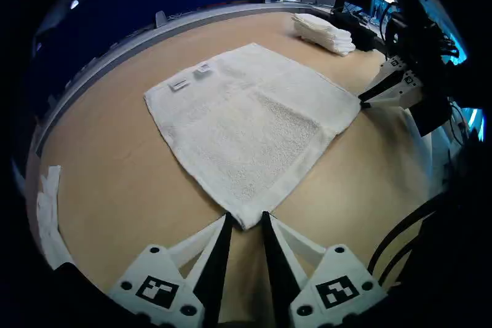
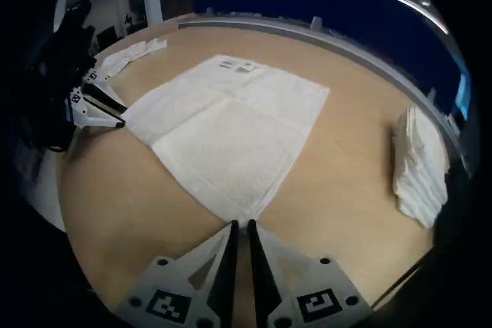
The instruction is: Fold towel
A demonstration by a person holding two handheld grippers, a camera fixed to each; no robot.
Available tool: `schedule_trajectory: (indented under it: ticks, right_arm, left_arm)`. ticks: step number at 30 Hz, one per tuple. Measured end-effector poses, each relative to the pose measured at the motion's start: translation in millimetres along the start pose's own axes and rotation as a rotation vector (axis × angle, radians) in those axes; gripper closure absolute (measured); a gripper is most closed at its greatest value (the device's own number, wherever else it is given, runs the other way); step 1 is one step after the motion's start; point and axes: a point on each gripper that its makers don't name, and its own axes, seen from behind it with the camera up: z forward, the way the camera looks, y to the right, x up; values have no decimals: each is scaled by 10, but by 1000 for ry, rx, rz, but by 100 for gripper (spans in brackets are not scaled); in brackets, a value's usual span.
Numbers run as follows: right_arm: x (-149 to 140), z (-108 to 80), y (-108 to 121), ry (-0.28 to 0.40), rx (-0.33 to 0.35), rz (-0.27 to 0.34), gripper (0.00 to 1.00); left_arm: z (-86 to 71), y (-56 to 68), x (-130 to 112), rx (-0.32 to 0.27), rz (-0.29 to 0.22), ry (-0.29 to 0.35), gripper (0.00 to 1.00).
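The towel (image 1: 246, 125) is white terry. It lies spread flat near the middle of a wooden table (image 1: 123, 168). A smoother band runs round its edge and frames a rougher inner panel. Two small tags (image 1: 202, 69) sit side by side near a far corner.

It lies cornerwise to both cameras, with one corner pointing straight at each gripper. The shape looks close to square, so I cannot tell which way the long axis runs. The two near corners share one edge. The other sides run away from it toward the far rim of the table.

In the left gripper view, the left gripper (image 1: 247, 217) has a towel corner lying between its fingertips. The fingers stand a little apart and the cloth fills the gap. I cannot tell whether they press on it.

In the right gripper view, the right gripper (image 2: 241, 223) sits at the next corner along that edge. Its fingers are drawn almost together, with only a thin slit between them. The tip of the corner runs into the slit, so the gripper looks clamped on the cloth.

A stack (image 1: 323, 32) of folded white towels lies on the table, well apart from the spread one.
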Motion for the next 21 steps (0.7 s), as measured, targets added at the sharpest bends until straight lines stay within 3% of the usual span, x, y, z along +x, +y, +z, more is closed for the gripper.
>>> schedule_trajectory:
  ticks: [6, 21]
  right_arm:
    - [1, -15, 10, -3, 0, -4, 88]
    - [114, -111, 5, 15, 8, 7, 90]
  left_arm:
    - [-15, -29, -25, 5, -4, -13, 90]
    - [-106, 9, 46, -19, -20, -12, 93]
